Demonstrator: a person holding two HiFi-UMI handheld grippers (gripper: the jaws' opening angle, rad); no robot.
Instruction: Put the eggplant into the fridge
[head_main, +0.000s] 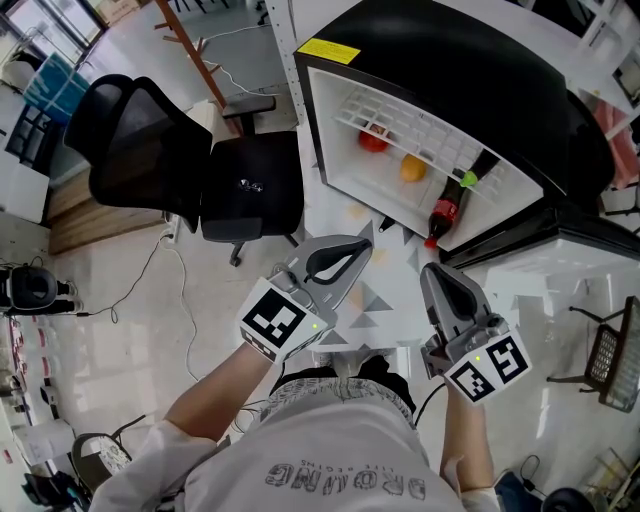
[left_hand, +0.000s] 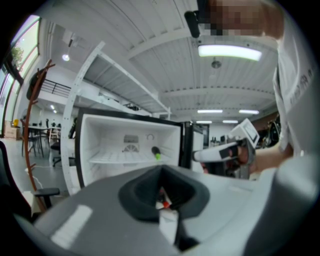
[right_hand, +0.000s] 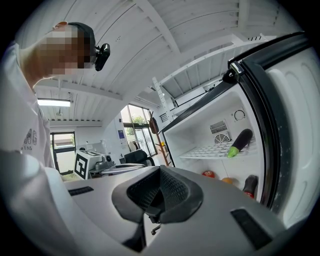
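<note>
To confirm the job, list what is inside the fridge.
Eggplant on the wire shelf; below it, a red fruit, an orange fruit and a cola bottle. Anything behind these is covered.

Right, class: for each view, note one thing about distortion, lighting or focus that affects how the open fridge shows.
Head view: wide-angle, so the fridge leans; evenly lit, sharp. Left gripper view: fisheye with dark corners, ceiling lamp glares, the left gripper up close is soft. Right gripper view: same bend, eggplant clear, windows bright.
</note>
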